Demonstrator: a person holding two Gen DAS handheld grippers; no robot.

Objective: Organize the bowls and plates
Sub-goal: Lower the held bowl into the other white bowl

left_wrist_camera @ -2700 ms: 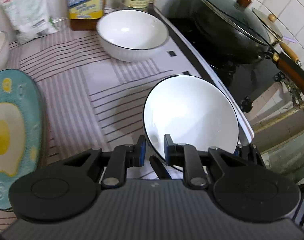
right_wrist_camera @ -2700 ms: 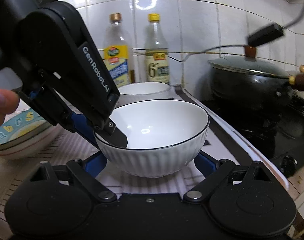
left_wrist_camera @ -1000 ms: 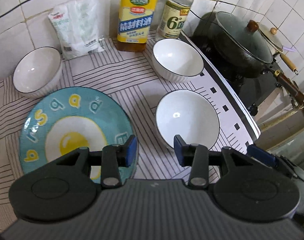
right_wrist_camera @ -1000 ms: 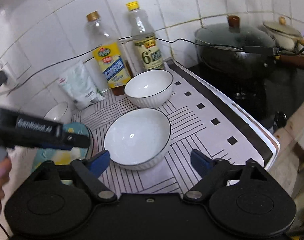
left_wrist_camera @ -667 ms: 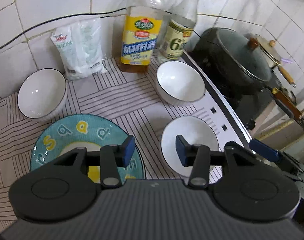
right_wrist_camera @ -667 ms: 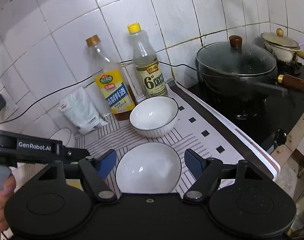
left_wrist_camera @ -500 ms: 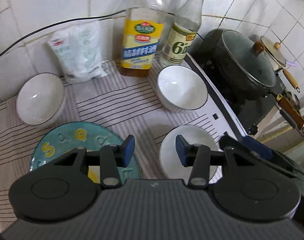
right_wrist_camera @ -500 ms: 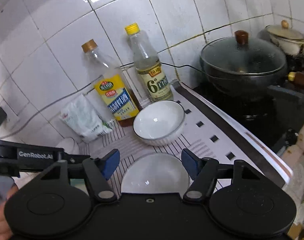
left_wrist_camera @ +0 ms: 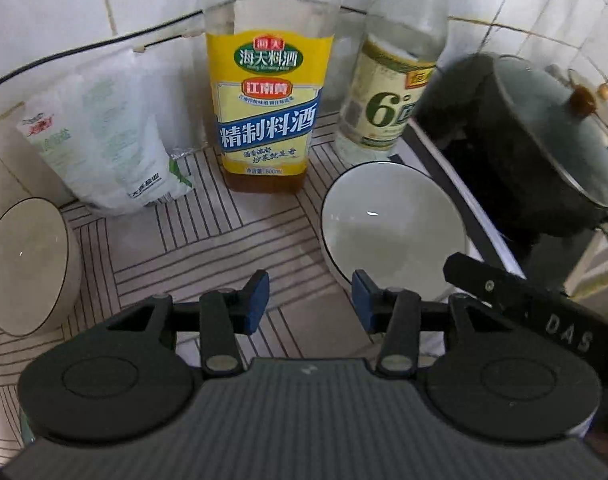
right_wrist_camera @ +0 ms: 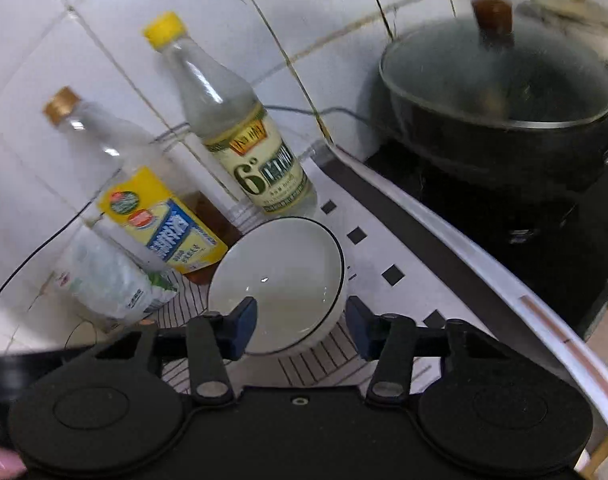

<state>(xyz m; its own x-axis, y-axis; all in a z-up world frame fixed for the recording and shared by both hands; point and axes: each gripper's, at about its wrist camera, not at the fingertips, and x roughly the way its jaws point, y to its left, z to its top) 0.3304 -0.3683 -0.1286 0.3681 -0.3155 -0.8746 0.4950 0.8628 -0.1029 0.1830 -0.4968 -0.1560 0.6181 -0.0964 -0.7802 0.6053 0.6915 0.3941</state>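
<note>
Two white bowls sat unstacked on the worktop: near bowl just in front of the cooking-wine bottle, far bowl well left of it. Left gripper and right gripper hovered, jaws apart, empty; stacking judged still pending.

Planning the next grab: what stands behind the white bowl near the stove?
Behind the white bowl, two bottles: yellow-labelled and yellow-capped. The bowl's rim hides their bases.

Left bowl cut by frame edge, pot motion-blurred
</note>
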